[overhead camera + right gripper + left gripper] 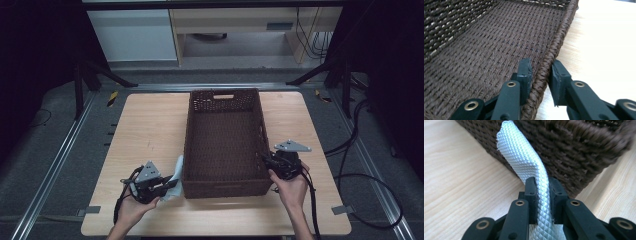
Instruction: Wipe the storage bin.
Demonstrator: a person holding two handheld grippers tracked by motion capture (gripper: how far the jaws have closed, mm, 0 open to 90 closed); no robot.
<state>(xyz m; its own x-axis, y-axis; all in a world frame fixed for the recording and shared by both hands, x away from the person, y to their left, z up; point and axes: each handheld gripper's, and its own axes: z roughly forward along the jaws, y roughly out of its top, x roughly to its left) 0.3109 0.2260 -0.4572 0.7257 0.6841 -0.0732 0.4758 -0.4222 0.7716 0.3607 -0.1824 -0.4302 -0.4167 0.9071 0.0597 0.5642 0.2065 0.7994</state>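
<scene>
Both grippers are busy near the front of the table, one on each side of the basket. Left gripper [167, 186] sits in the person's left hand [131, 207] by the near-left corner, and its jaws are clamped tight on a strip of pale, shiny cloth [529, 167] with a diamond weave. From the left gripper view you can see the strip pinched right between the two black pads, then rising out past the tips, kinking a bit and leaning against the outer wall of the brown woven basket [579, 147]. Its frayed end stands up beside the weave, touching it or very nearly so. In the high view the same cloth pokes up just beside the basket's left wall, outside it, not in it.

Right gripper [267, 161] is in the right hand [291, 187] on the basket's right side, close to the near-right corner. Its jaws straddle the rim: in the right gripper view one pad is inside the basket and the other outside over the wood, with the braided edge [554, 47] between them. The inner pad looks pressed on the wall, but there's a sliver of gap by the outer pad, so I can't really call it a firm grip.

Farther out, the basket runs lengthwise away across the light wooden table [145, 125], with a handle slot in its far end wall.
</scene>
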